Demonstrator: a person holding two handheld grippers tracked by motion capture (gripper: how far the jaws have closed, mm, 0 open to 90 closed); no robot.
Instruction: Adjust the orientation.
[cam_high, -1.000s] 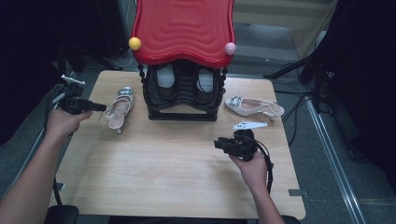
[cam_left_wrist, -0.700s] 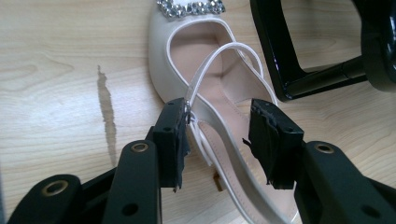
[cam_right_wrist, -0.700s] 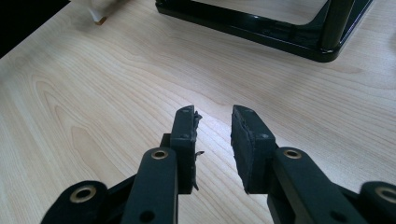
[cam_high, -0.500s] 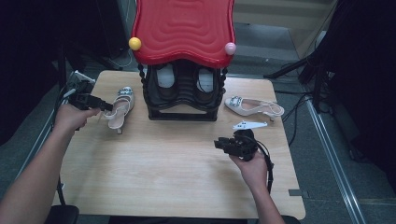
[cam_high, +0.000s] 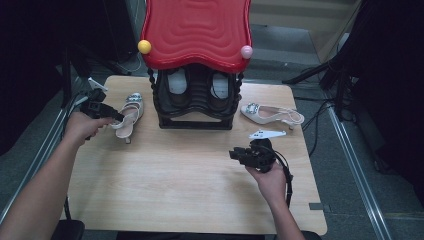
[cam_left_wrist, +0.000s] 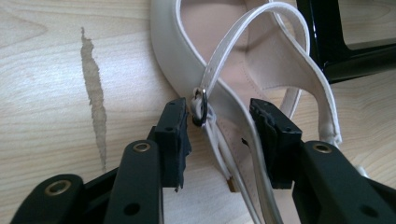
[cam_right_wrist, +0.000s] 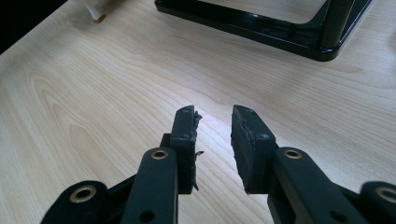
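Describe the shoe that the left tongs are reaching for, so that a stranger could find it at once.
Start from the black shoe rack with the red roof at the back of the wooden table. The shoe lies on the table left of the rack, heel toward the person. Unlike the similar pale shoe on the right, it has the open left tongs around its strap.

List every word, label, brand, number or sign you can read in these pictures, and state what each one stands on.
None: no readable text stands on anything here.
The white sandal between the jaws of the left gripper bears no print.
The red-topped shoe rack, the wooden table and the right gripper carry no lettering.
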